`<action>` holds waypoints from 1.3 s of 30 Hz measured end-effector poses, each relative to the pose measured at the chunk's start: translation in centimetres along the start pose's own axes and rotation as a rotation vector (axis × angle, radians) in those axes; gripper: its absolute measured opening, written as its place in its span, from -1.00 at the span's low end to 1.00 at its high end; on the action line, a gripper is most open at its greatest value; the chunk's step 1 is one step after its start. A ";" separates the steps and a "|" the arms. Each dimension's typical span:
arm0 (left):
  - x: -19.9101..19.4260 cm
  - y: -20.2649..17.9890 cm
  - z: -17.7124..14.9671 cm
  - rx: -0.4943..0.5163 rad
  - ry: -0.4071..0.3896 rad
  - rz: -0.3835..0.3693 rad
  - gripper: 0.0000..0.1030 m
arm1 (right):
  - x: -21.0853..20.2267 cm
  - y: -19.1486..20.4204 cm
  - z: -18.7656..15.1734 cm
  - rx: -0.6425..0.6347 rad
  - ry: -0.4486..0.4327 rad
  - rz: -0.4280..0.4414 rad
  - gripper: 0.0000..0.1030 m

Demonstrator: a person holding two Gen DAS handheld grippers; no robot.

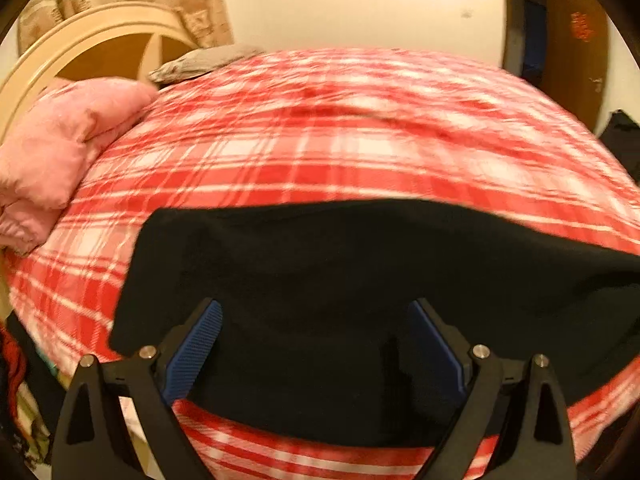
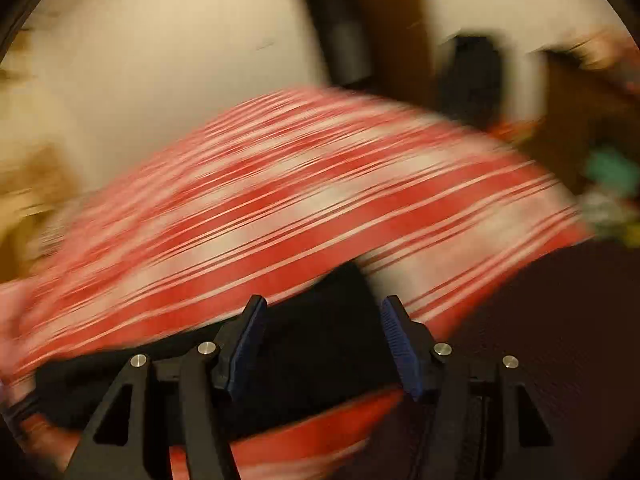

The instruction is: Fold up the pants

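Left wrist view: left gripper [image 1: 314,308] with jaws spread wide, nothing between the blue ribbed pads [image 1: 196,354]; both fingertips hang over the black pants [image 1: 340,280], and contact with the cloth cannot be told.
Pants, left wrist view: a dark, flat slab of fabric lying on the near part of the red-and-white plaid bedcover [image 1: 320,140], its far edge running almost straight from left to right; it fills the frame between and beyond the fingers.
Right wrist view: right gripper [image 2: 322,306] with jaws also well apart, holding nothing; the picture is strongly motion-blurred.
Pants, right wrist view: the black cloth [image 2: 320,344] lies between and behind the fingers and stretches away to the near left; whether the pads touch it cannot be told.
Bedcover, right wrist view: plaid smeared into red and white streaks [image 2: 280,200], reaching far and to the right of the pants.
Surroundings, left wrist view: a pink padded garment [image 1: 60,148] at the far left on the bed; a grey cushion [image 1: 200,62] at the far edge; a cream curved headboard [image 1: 80,46] behind it; a pale wall [image 1: 360,4] beyond.
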State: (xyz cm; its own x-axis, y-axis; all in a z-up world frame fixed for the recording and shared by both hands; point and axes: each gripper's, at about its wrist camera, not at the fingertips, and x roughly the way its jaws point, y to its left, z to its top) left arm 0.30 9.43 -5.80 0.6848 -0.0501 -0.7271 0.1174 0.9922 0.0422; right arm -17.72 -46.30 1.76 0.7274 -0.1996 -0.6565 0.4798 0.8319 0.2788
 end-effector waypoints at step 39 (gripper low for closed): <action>-1.4 -11.0 0.2 0.277 -0.006 -0.332 0.87 | 8.1 8.1 -13.4 0.160 0.342 0.404 -0.87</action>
State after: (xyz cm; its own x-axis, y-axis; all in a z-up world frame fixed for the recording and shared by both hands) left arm -1.80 -1.41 -5.15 0.5812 -0.3633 -0.7281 0.5202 0.8540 -0.0109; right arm -14.50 -34.20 -10.73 0.6812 0.3210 -0.6580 0.2835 0.7130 0.6413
